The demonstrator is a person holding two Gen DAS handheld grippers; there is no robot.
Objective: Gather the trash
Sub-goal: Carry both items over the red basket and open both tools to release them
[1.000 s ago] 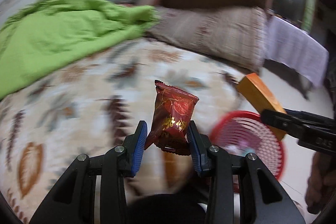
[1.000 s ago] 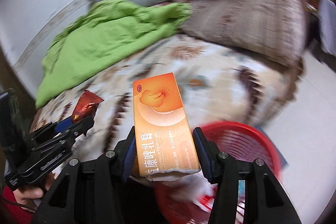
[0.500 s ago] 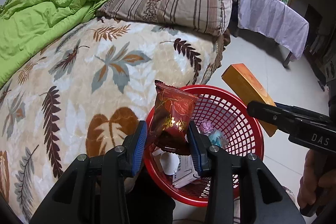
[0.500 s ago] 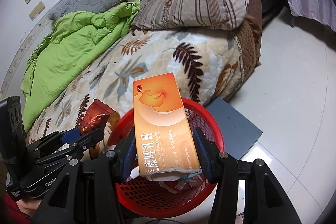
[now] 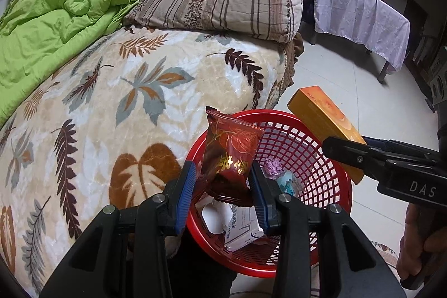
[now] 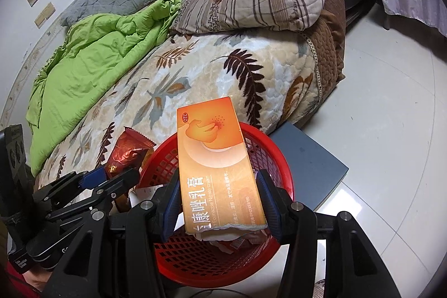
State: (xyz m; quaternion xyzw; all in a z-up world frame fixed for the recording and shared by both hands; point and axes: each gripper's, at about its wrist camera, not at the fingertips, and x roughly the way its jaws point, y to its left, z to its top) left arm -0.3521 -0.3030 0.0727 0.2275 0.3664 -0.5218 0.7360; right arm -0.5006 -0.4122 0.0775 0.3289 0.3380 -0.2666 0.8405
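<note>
Two grippers, two catches, both poised over the red basket (image 5: 329,158) at the lower centre of each view. Nearest the lens, the left gripper (image 5: 222,194) pinches the lower end of a dark red snack wrapper (image 5: 230,147), which stands upright with its long axis running up the frame and its crimped top toward the bed. The right gripper (image 6: 219,200) clamps an orange ointment box (image 6: 215,158) by its long sides; the box's length runs away from the camera, torn end near the jaws, far end over the basket rim.

To finish well, I'd say open each claw only while its item sits squarely above the mesh, box first lowered a touch so it tips inward rather than over the rim. Paper scraps (image 5: 243,231) already lie inside. Beyond, leaf-print bedding (image 5: 139,91), then a green quilt (image 5: 50,30) upper left.
</note>
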